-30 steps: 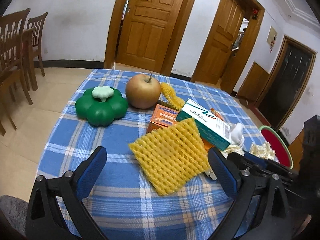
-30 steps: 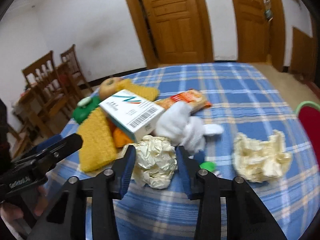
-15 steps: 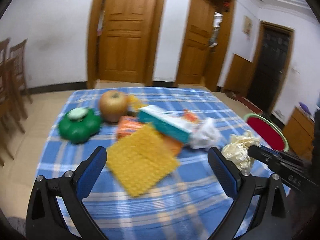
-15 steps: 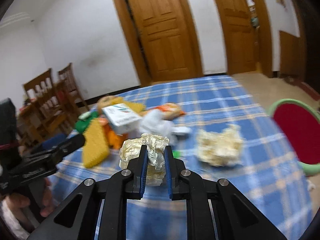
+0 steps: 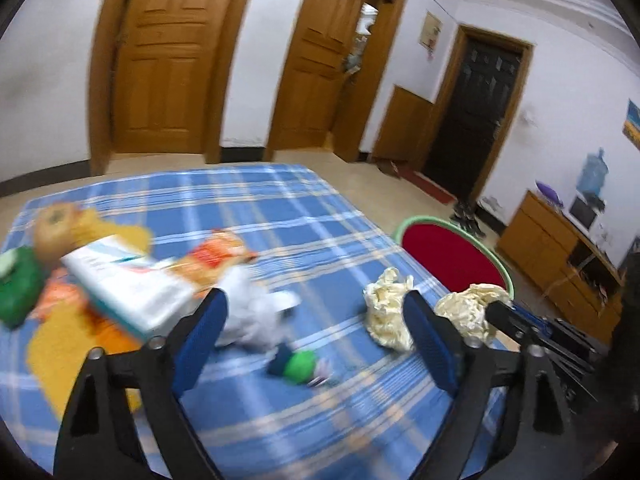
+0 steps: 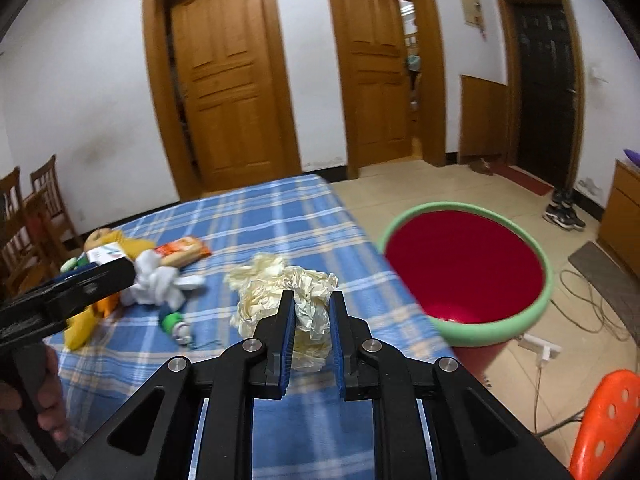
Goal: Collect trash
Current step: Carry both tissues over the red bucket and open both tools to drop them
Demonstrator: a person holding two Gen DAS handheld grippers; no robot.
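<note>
A crumpled paper ball (image 6: 310, 312) is clamped between the nearly closed fingers of the right gripper (image 6: 312, 320) and is held clear of the table (image 6: 272, 216), near its right edge. In the left wrist view the same ball (image 5: 468, 310) is seen at the tip of the right gripper (image 5: 496, 314), just in front of the bin (image 5: 452, 258). The bin (image 6: 464, 272), red inside with a green rim, stands on the floor just beyond the table's right edge, to the right of the held ball.

The left gripper (image 5: 316, 332) is held wide open with nothing between its blue pads (image 5: 200, 332), above the near part of the table (image 5: 248, 196). A second paper wad (image 5: 386, 312) lies on the checked cloth, close beside the held ball; in the right wrist view this wad (image 6: 256, 284) is partly hidden behind the ball.

Further left a white tissue (image 5: 252, 312) is seen, with a small green-and-blue object (image 5: 298, 364) just nearer than it. A white box (image 5: 128, 280) lies at the left, resting over an orange packet (image 5: 216, 256) and a yellow foam net (image 5: 68, 344). An apple (image 5: 56, 228) and a green object (image 5: 16, 284) sit at the far left; the left wrist view is blurred, so their details cannot be made out.
</note>
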